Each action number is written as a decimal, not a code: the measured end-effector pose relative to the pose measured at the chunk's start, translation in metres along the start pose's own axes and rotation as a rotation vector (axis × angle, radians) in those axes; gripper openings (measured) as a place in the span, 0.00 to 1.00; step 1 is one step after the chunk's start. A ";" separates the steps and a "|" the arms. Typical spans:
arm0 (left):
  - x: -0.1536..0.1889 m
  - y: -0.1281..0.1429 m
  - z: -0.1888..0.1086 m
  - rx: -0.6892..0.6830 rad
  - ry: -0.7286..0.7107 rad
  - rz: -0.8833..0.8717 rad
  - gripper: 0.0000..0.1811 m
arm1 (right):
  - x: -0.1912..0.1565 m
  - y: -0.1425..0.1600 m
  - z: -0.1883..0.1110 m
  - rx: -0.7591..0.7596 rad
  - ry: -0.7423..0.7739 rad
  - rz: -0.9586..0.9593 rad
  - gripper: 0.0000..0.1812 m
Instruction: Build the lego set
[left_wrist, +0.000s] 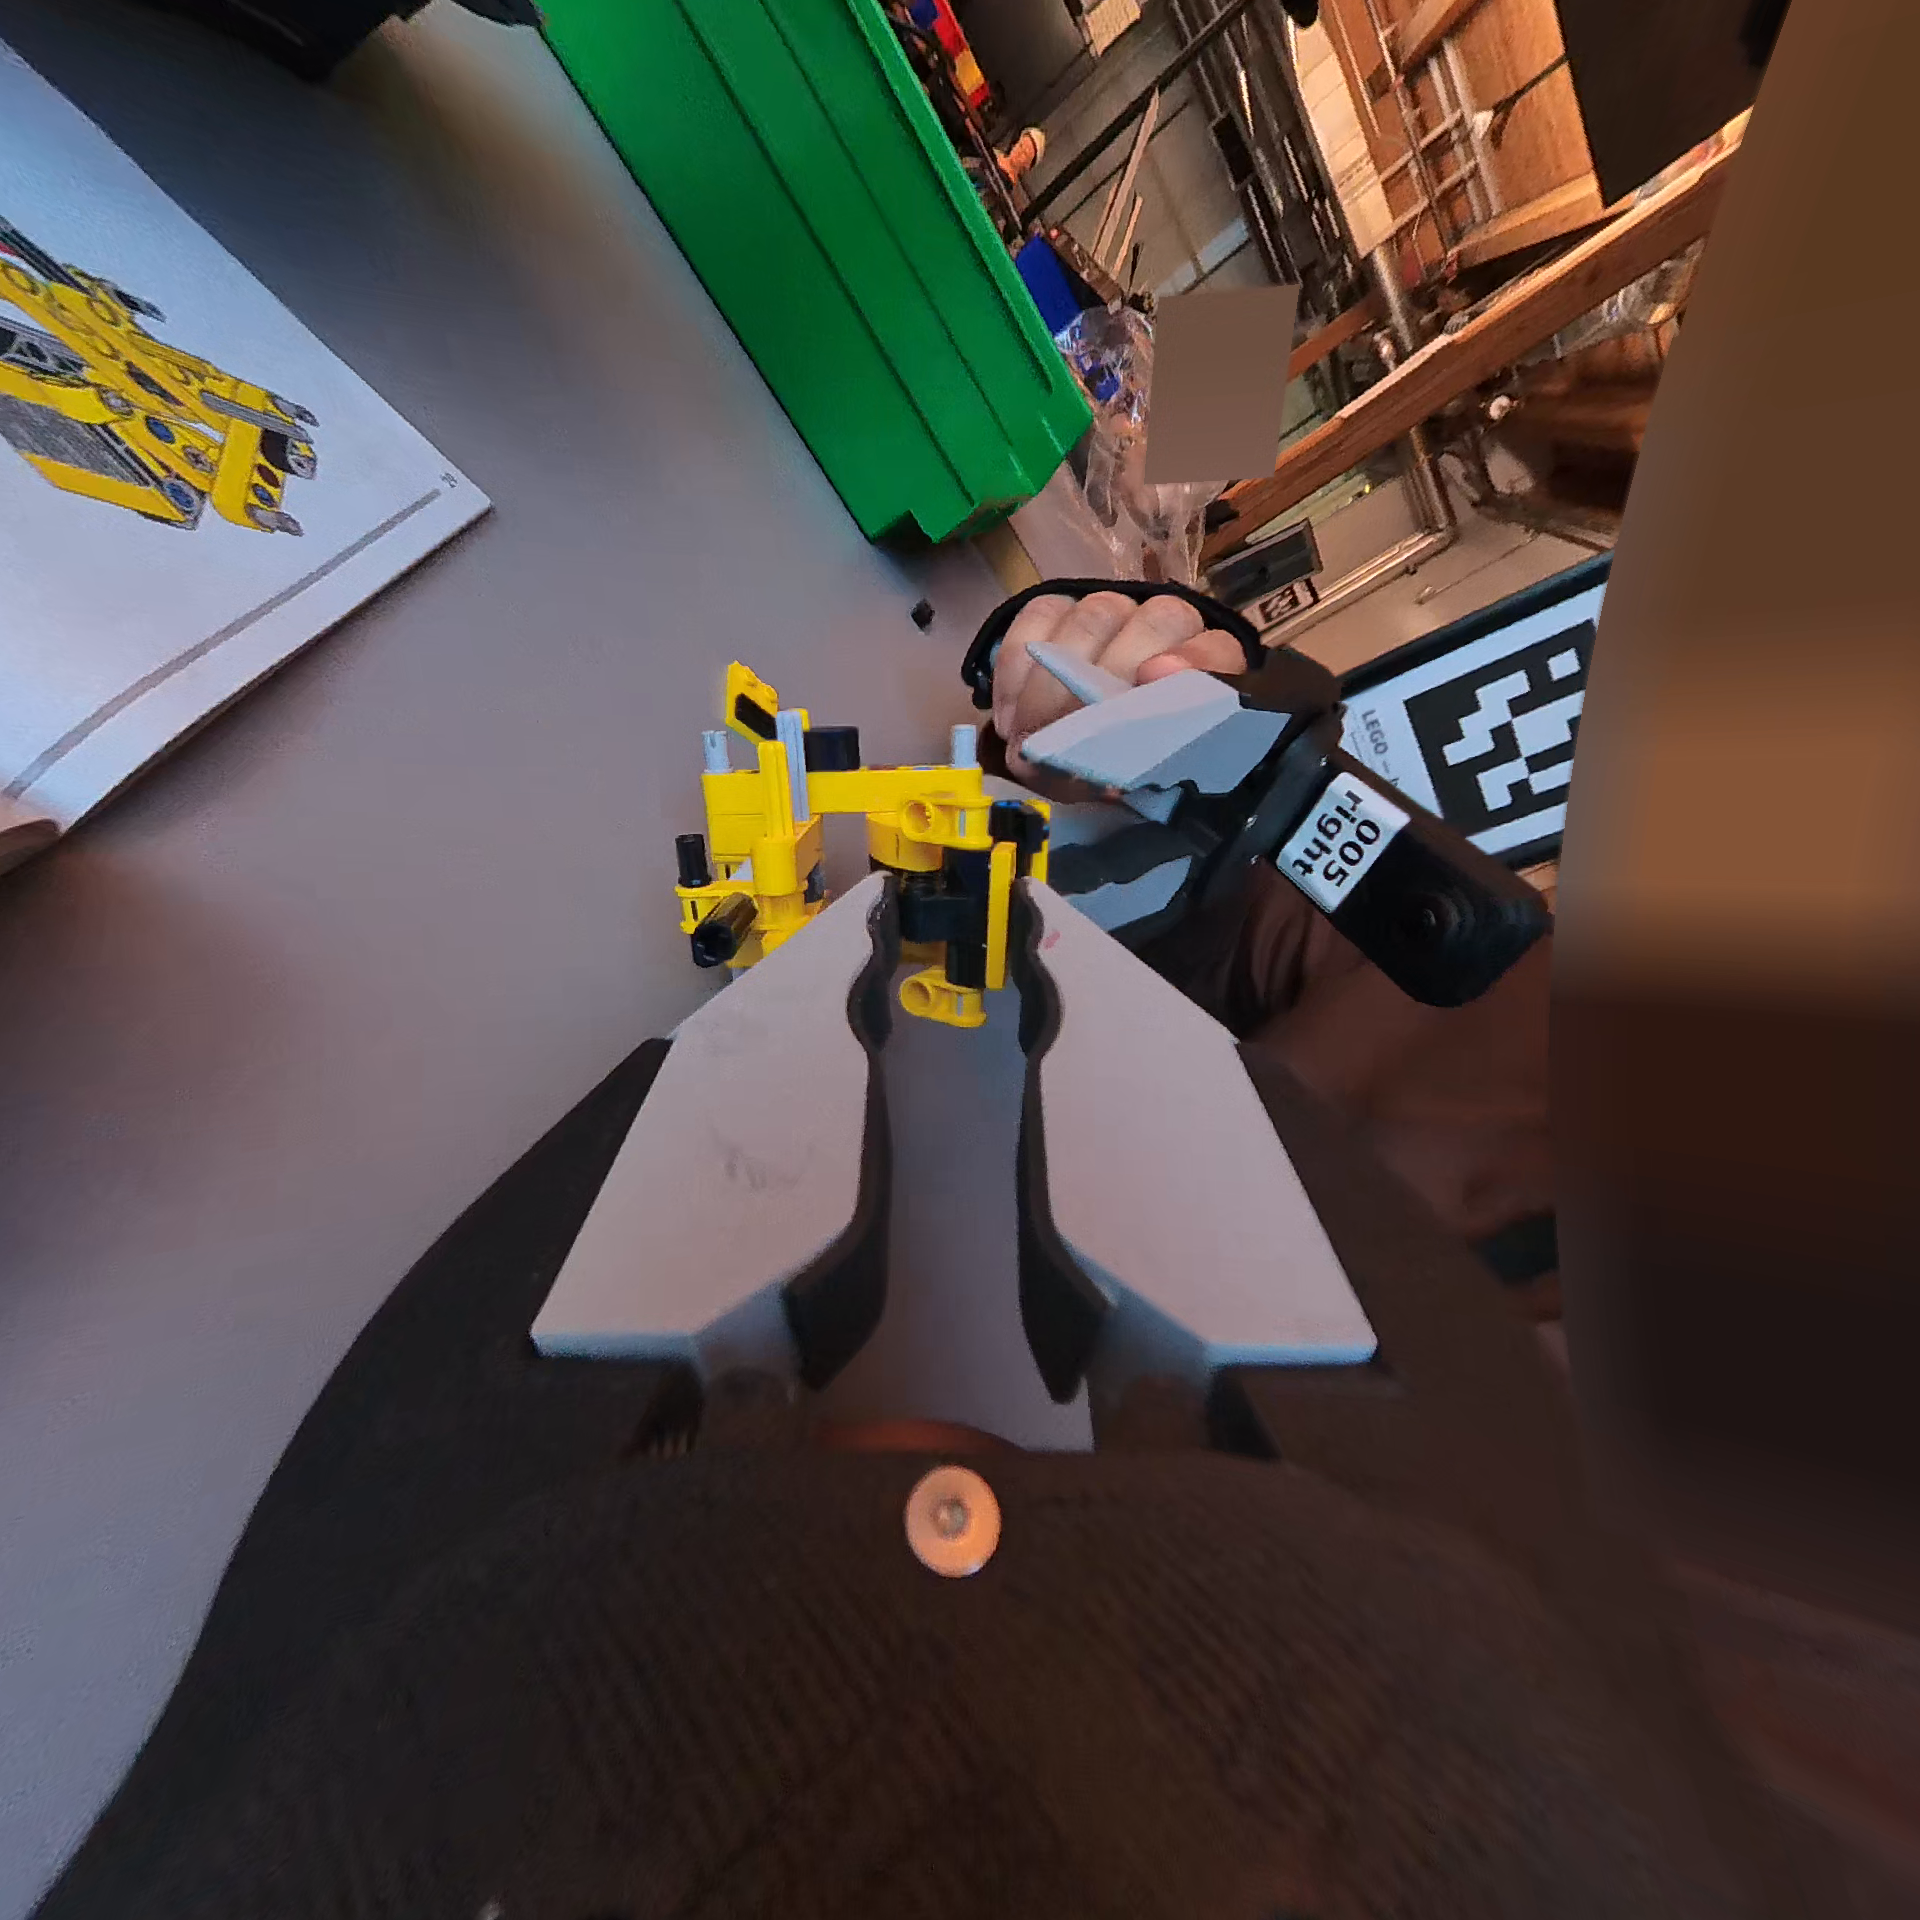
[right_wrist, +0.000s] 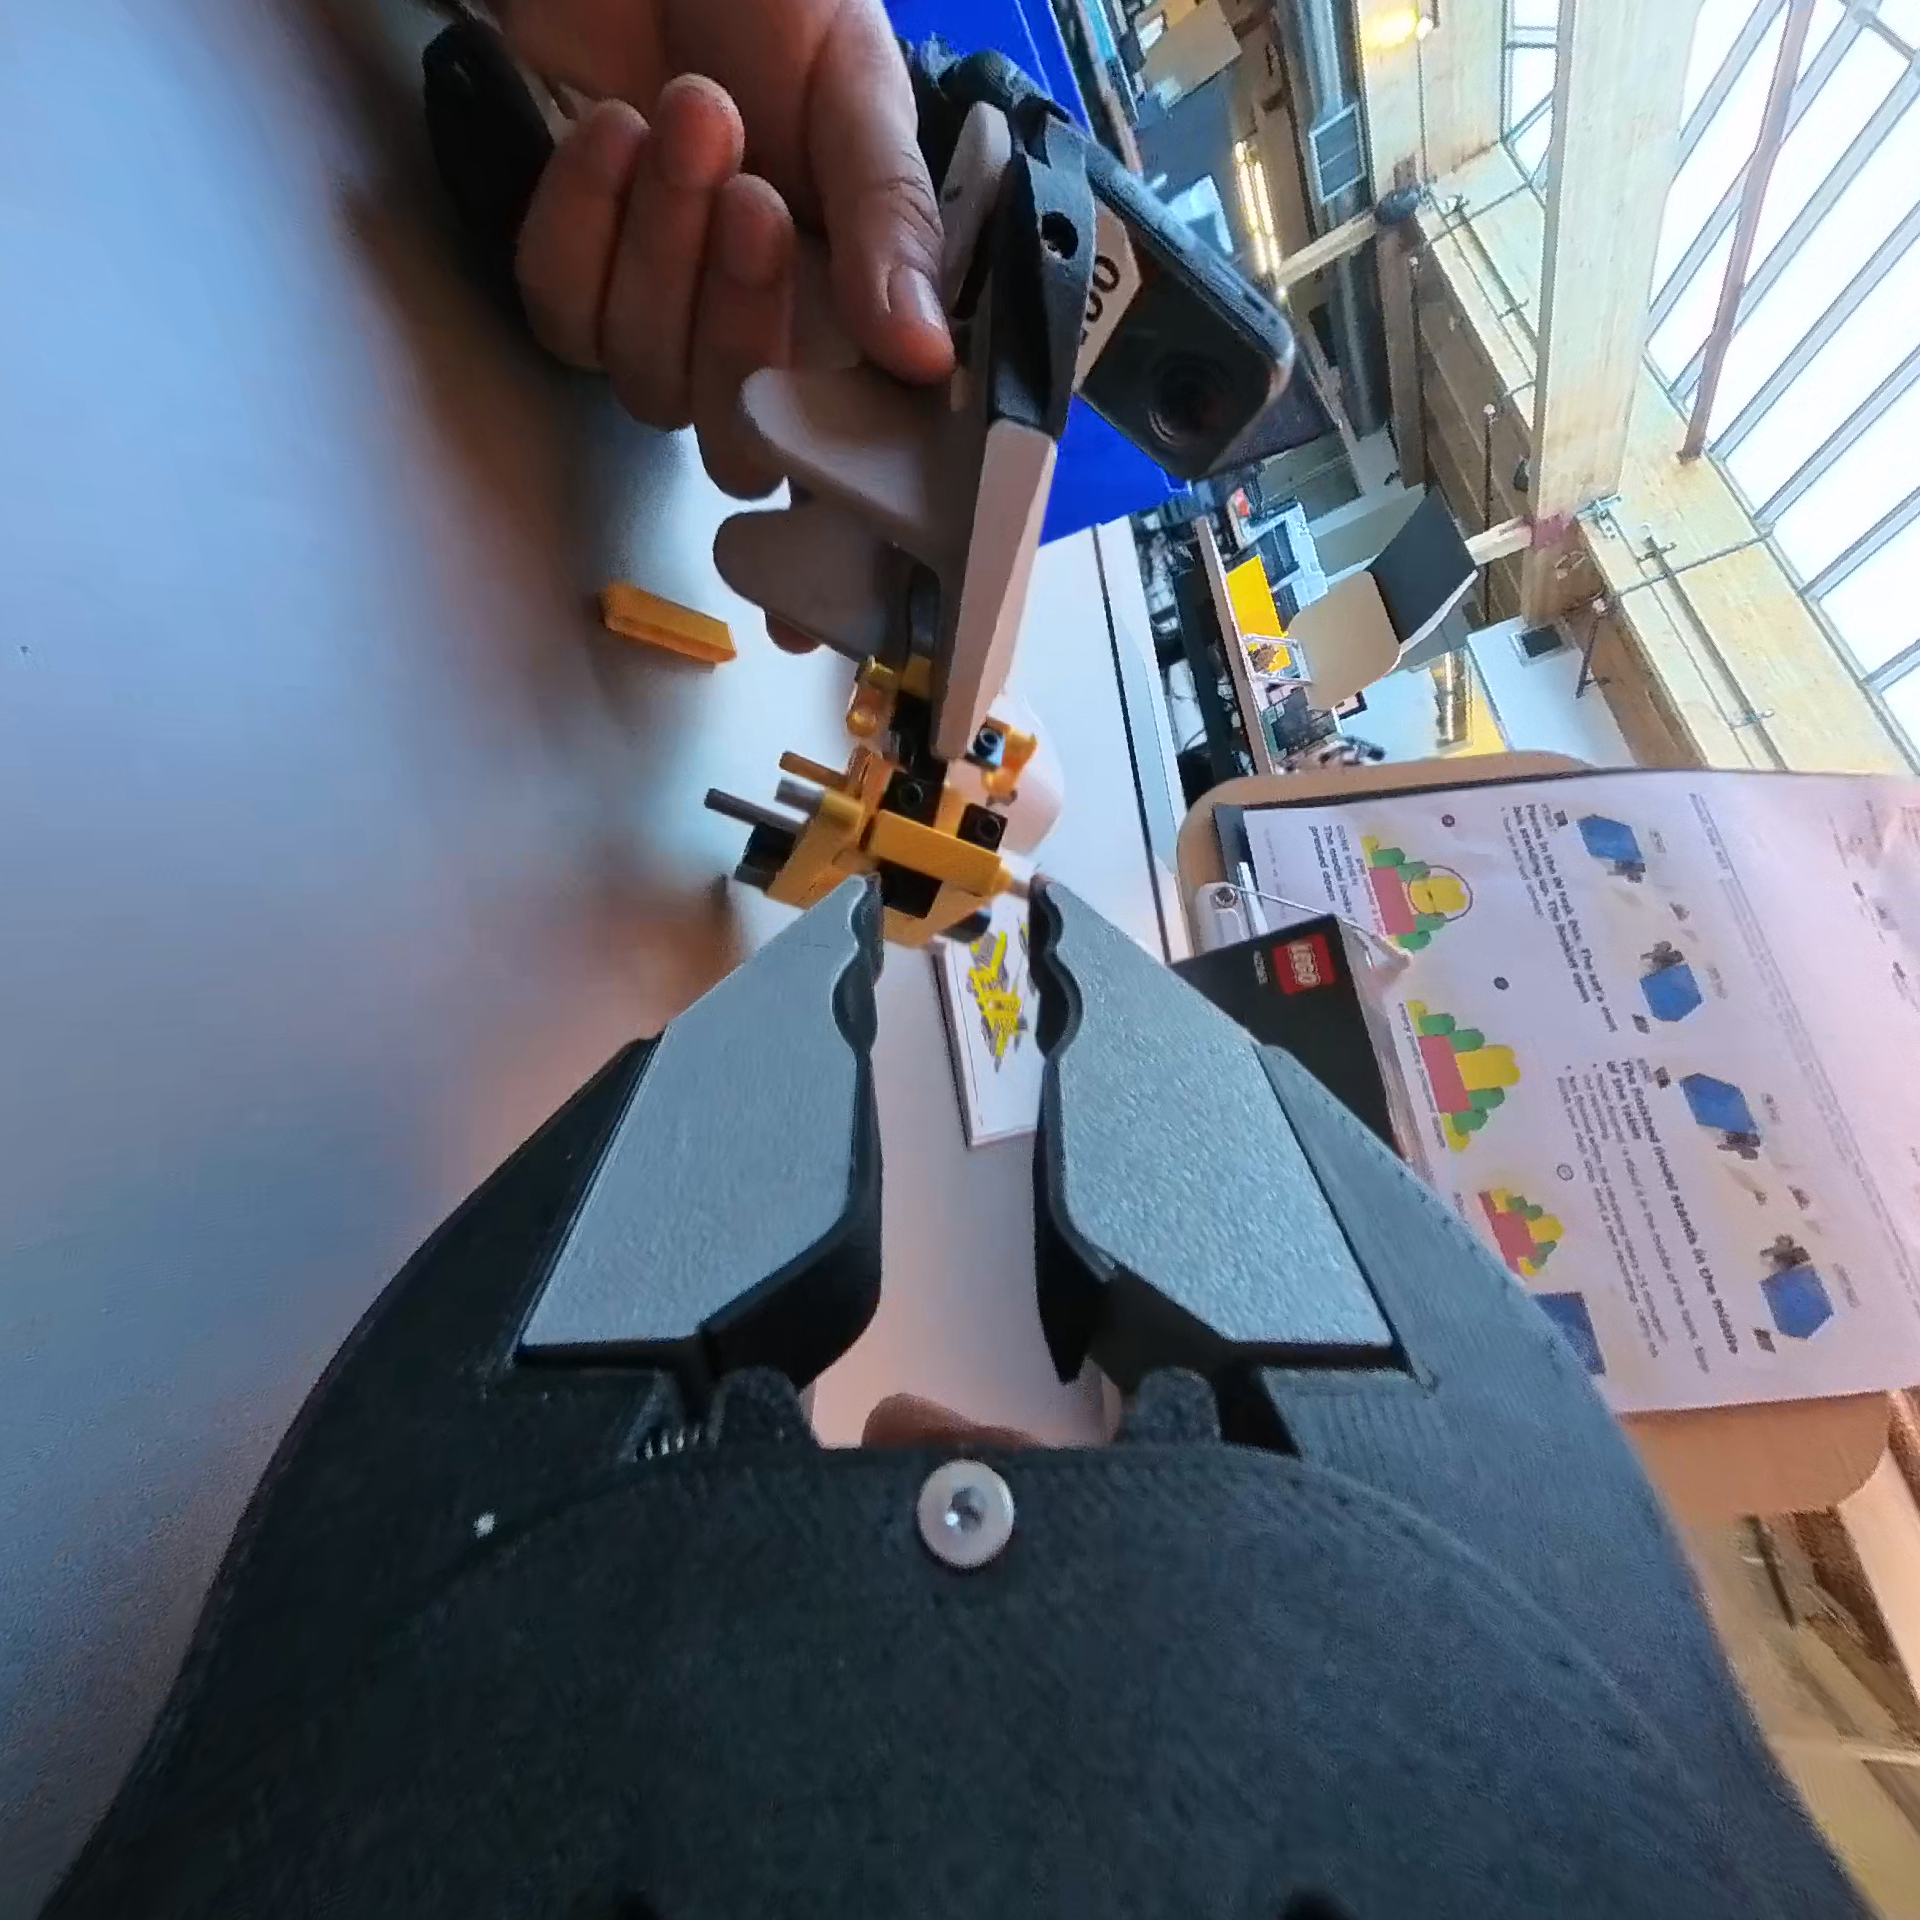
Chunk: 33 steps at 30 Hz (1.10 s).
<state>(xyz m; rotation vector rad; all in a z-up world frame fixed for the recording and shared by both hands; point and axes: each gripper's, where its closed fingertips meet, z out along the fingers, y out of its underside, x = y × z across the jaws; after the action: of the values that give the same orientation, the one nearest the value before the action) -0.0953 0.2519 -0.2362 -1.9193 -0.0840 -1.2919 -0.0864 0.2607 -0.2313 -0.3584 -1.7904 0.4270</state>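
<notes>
A yellow and black lego model (left_wrist: 831, 821) with grey axles and black pins sits just above the grey table. My left gripper (left_wrist: 956, 909) is shut on its near black and yellow part. In the right wrist view the model (right_wrist: 894, 831) hangs below the left gripper's fingers (right_wrist: 987, 582). My right gripper (right_wrist: 951, 899) is narrowed onto the model's near end, with a yellow piece and a grey axle tip between its tips. It also shows in the left wrist view (left_wrist: 1039, 810) at the model's right side, held by a hand (left_wrist: 1101, 644).
An open instruction booklet (left_wrist: 156, 416) lies at the left, and a green bin (left_wrist: 831, 260) stands behind. A small black piece (left_wrist: 922, 613) lies on the table. A loose yellow beam (right_wrist: 665, 629), a black box (right_wrist: 1299, 997) and a picture sheet (right_wrist: 1610, 1039) lie nearby. Less than 4 cm separates the two grippers' tips.
</notes>
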 end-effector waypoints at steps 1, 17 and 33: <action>-0.001 -0.001 -0.001 0.006 0.001 -0.007 0.10 | 0.002 0.004 -0.002 -0.004 -0.004 0.013 0.13; -0.008 -0.011 -0.011 0.044 -0.032 0.000 0.09 | 0.011 0.089 -0.044 -0.217 -0.185 0.356 0.13; -0.007 -0.008 -0.009 0.029 -0.021 -0.010 0.09 | -0.021 0.105 -0.035 -0.311 -0.343 0.550 0.18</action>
<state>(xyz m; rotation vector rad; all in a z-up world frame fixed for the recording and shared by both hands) -0.1089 0.2542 -0.2359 -1.9106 -0.1226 -1.2702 -0.0454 0.3473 -0.2899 -1.0631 -2.0862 0.6209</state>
